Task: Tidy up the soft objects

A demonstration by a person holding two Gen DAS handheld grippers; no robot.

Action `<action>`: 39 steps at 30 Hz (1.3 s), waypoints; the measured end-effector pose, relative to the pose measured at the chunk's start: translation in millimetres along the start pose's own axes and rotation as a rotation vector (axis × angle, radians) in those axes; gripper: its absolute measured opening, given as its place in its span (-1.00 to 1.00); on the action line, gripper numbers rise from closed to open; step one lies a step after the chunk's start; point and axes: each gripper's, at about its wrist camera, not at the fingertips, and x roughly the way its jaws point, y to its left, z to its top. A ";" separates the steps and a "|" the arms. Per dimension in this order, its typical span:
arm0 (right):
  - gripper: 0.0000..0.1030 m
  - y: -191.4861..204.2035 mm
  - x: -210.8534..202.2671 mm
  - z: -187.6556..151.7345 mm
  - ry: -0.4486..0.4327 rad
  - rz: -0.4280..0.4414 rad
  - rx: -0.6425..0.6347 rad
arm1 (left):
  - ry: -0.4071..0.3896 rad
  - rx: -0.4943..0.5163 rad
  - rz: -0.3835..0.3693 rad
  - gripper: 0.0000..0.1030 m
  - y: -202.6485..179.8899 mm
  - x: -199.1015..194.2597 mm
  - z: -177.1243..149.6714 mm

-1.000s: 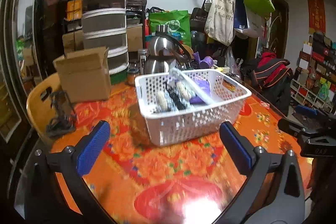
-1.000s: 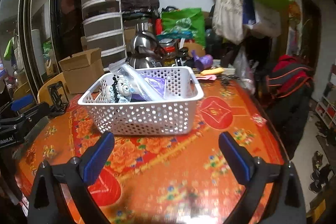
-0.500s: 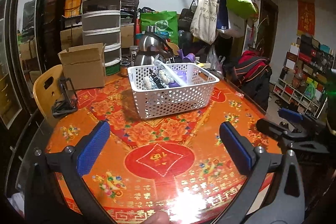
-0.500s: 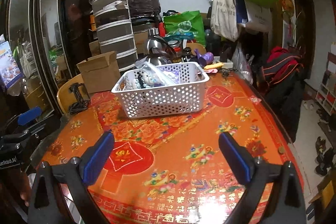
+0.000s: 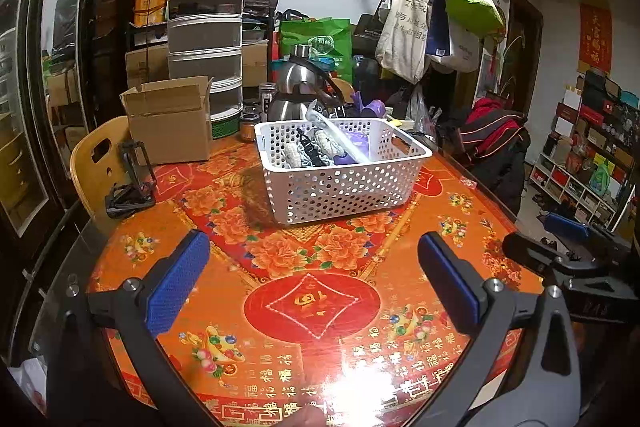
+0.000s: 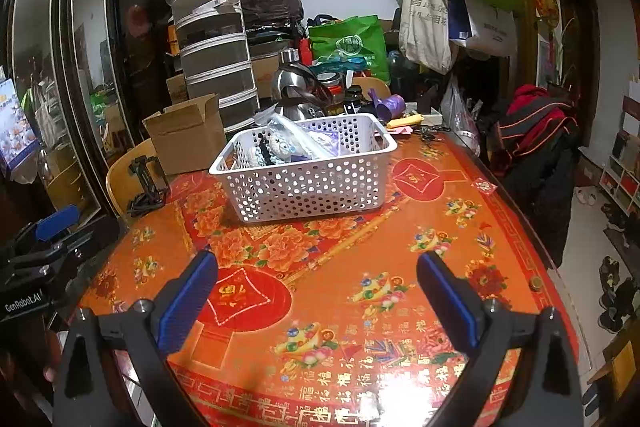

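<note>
Left gripper: jaws spread wide, nothing between them, low over the near edge of the bench. Right gripper: jaws likewise wide apart and empty, at about the same height.

White perforated basket sits on the bench at 12 o'clock from both grippers, well apart from them. Inside it: knitted plush toys, a purple soft item and a clear plastic bag leaning across the top. No loose soft objects visible on the open bench surface between grippers and basket.

Judgement: sorting looks finished or nearly so; the step in hand is likely parking the grippers. To do it well, keep both jaws apart, level and clear of each other, and avoid nudging the basket. If the leaning bag needs tucking, approach from above at 12 o'clock and pinch lightly; the film will likely slip.

Cardboard box at 10 o'clock, untouched.
</note>
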 end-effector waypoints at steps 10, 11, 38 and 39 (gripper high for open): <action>0.93 5.8 1.4 -2.2 0.005 -0.003 -0.018 | 0.004 0.001 0.000 1.00 0.7 1.2 -0.5; 0.93 6.1 0.7 -2.4 0.004 -0.005 -0.020 | 0.004 0.002 0.000 1.00 0.8 1.4 -0.5; 0.93 6.6 -1.3 -2.5 -0.005 -0.006 -0.021 | 0.023 0.014 -0.008 1.00 -3.8 9.1 -7.0; 0.93 6.9 -1.1 -2.6 -0.005 -0.006 -0.021 | 0.023 0.014 -0.008 1.00 -3.9 8.6 -6.6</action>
